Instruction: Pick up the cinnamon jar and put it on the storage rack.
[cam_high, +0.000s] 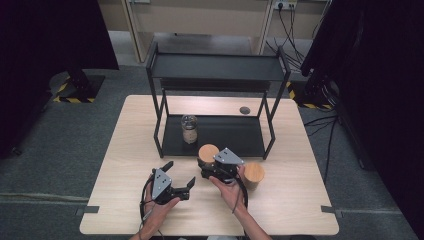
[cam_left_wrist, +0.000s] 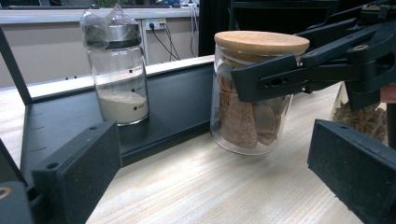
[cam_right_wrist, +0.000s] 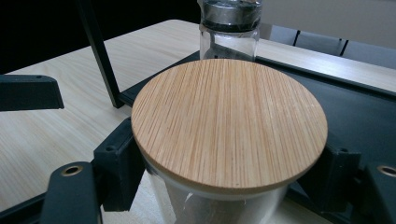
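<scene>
Where jaws clamp, round glass jar (cam_left_wrist: 250, 116), bamboo lid (cam_right_wrist: 229, 123)

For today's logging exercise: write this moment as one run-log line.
right gripper: shut on wooden-lidded glass jar, tilted at rack edge | left gripper: open, empty | shaker jar: on rack's lower shelf

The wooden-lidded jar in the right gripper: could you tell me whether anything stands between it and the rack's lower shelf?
Nothing visible does. The right gripper is shut on the wooden-lidded jar, which is tilted just in front of the lower shelf. The only item there, a shaker jar, stands farther back toward the shelf's left, leaving bare shelf directly behind.
</scene>
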